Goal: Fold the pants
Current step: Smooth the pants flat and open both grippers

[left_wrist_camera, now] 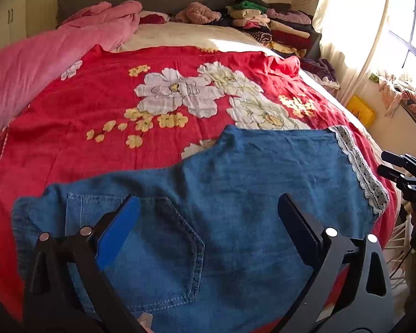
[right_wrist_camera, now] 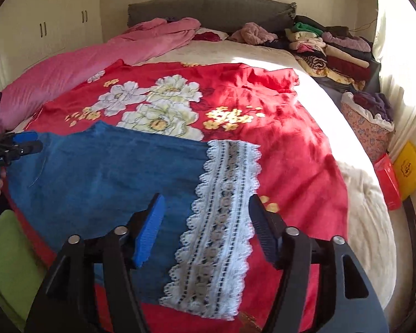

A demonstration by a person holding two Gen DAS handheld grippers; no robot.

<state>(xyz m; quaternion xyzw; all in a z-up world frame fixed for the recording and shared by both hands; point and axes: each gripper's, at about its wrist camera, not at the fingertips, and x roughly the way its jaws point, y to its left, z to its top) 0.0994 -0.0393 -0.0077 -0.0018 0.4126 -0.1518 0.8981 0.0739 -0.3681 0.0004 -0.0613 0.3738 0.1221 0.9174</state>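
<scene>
The blue denim pants [left_wrist_camera: 235, 194] lie flat on a red flowered bedspread [left_wrist_camera: 97, 111] that covers the near part of the bed [right_wrist_camera: 263, 52]. They look folded over on themselves, with a stitched back pocket [left_wrist_camera: 163, 252] facing up at the waist end and a white lace cuff [right_wrist_camera: 219, 222] at the leg end.

The left gripper [left_wrist_camera: 208, 222] hangs above the waist end, over the pocket. Its fingers [left_wrist_camera: 119, 230] are spread wide apart and nothing is between them; the denim lies below, not pinched. The right gripper [right_wrist_camera: 205, 222] hangs above the leg end, its blue-padded finger over the denim and its dark finger over the red spread, with the lace cuff showing in the gap below. Its fingers are also released and press on nothing. Each gripper shows at the edge of the other's view, well apart along the pants.

A pink quilt [left_wrist_camera: 41, 55] lies bunched along the far left side of the bed. Stacks of folded clothes [left_wrist_camera: 271, 25] sit at the far right corner by the grey headboard [right_wrist_camera: 208, 11]. In the right wrist view a cloth basket [right_wrist_camera: 366, 127] of dark garments stands beside the bed, with a red box [right_wrist_camera: 388, 183] and a yellow box [right_wrist_camera: 410, 166] near it against the wall.
</scene>
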